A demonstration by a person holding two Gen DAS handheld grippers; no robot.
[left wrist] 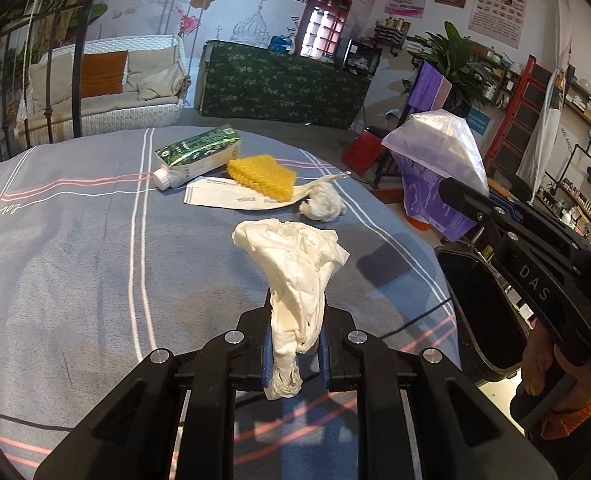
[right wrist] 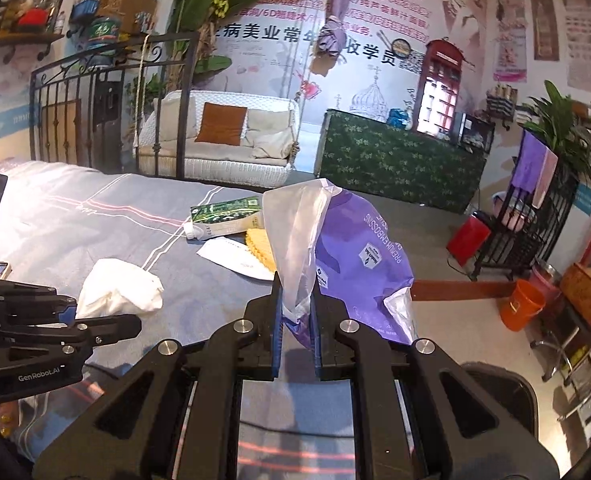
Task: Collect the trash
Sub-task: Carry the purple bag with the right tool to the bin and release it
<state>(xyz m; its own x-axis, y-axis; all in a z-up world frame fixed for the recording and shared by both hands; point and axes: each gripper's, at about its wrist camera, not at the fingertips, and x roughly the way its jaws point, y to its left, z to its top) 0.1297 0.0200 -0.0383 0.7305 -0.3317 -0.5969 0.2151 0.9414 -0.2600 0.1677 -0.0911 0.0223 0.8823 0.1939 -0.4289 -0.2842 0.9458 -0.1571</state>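
Above a striped bed (left wrist: 75,240), left claw (left wrist: 295,340) is clamped on crumpled tissue (left wrist: 295,264), while right claw (right wrist: 295,320) pinches a purple plastic bag (right wrist: 359,260).

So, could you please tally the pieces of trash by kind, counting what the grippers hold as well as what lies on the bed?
Crumpled tissue: 2 (one in the left gripper, one on the bed)
Plastic wrapper: 1, in the right gripper
Carton: 1
Yellow sponge: 1
Paper slip: 1
Total: 6
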